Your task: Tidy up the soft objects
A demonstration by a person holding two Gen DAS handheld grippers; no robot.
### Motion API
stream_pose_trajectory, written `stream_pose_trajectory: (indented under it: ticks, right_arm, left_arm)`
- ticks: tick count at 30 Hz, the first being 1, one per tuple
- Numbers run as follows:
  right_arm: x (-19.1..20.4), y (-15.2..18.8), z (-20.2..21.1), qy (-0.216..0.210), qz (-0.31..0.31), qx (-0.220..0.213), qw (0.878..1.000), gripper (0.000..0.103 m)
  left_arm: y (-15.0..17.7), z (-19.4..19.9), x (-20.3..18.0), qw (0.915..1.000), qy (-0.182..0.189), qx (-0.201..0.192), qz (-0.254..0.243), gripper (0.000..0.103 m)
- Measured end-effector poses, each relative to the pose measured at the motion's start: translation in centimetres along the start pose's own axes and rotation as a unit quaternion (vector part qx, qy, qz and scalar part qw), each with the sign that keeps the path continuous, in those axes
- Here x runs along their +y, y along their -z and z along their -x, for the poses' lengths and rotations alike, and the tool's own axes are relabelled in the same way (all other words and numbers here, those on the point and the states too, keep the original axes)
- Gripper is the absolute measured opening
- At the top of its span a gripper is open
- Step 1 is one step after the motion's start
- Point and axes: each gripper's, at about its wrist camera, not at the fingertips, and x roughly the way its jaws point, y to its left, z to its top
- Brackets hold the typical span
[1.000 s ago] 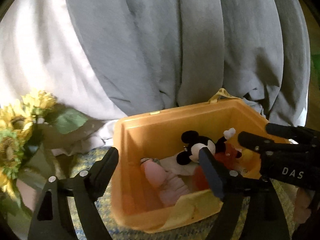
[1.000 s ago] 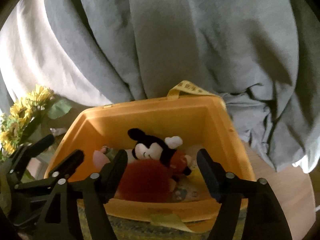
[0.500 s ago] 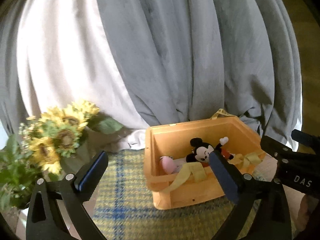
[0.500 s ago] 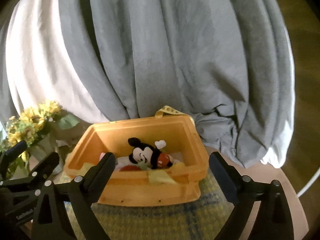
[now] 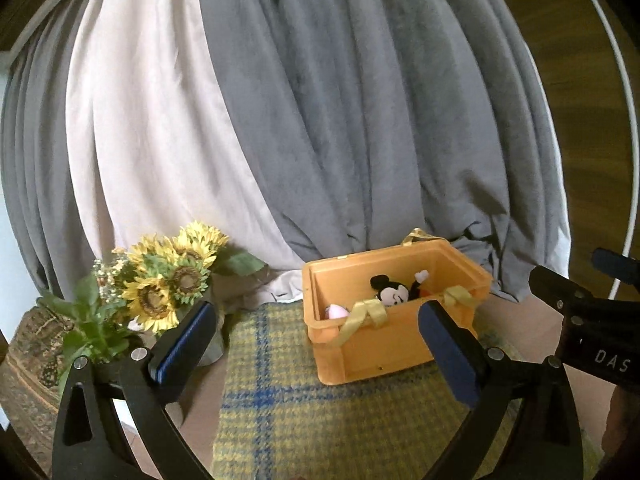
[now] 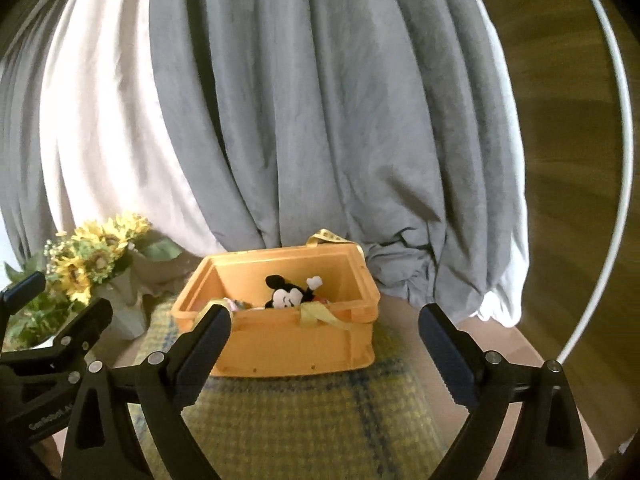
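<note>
An orange plastic bin (image 5: pixel 384 354) (image 6: pixel 296 344) stands on a yellow-and-blue checked cloth (image 5: pixel 320 412) (image 6: pixel 320 416). A black mouse plush (image 5: pixel 390 290) (image 6: pixel 286 294) lies inside it with one white hand raised. A pink soft toy (image 5: pixel 336 312) shows at the bin's left end. Yellow fabric handles (image 5: pixel 362 312) (image 6: pixel 318 314) hang over the near rim. My left gripper (image 5: pixel 316 344) is open and empty, set back from the bin. My right gripper (image 6: pixel 324 348) is open and empty, also set back, and it shows at the right edge of the left wrist view (image 5: pixel 592 320).
A bunch of sunflowers (image 5: pixel 168 280) (image 6: pixel 96 256) stands to the left of the bin. Grey and white curtains (image 5: pixel 320 120) (image 6: pixel 320 120) hang right behind it. A patterned cushion (image 5: pixel 28 344) sits at far left. A wooden wall and a white cable (image 6: pixel 616 160) are at right.
Both grippers have pulled back and up from over the bin. The bin now looks smaller and whole in both views. The toys stay inside it.
</note>
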Motion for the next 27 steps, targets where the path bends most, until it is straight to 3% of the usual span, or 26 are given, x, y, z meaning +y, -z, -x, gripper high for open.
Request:
stream_pose_trajectory:
  ticks: [27]
  right_arm:
    - [-2.7, 5.8, 17.6, -0.031, 0.018, -0.015, 0.999, 0.098]
  left_arm:
    - [6.1, 18.2, -2.7, 0.9990, -0.020, 0.005, 0.040, 0.103]
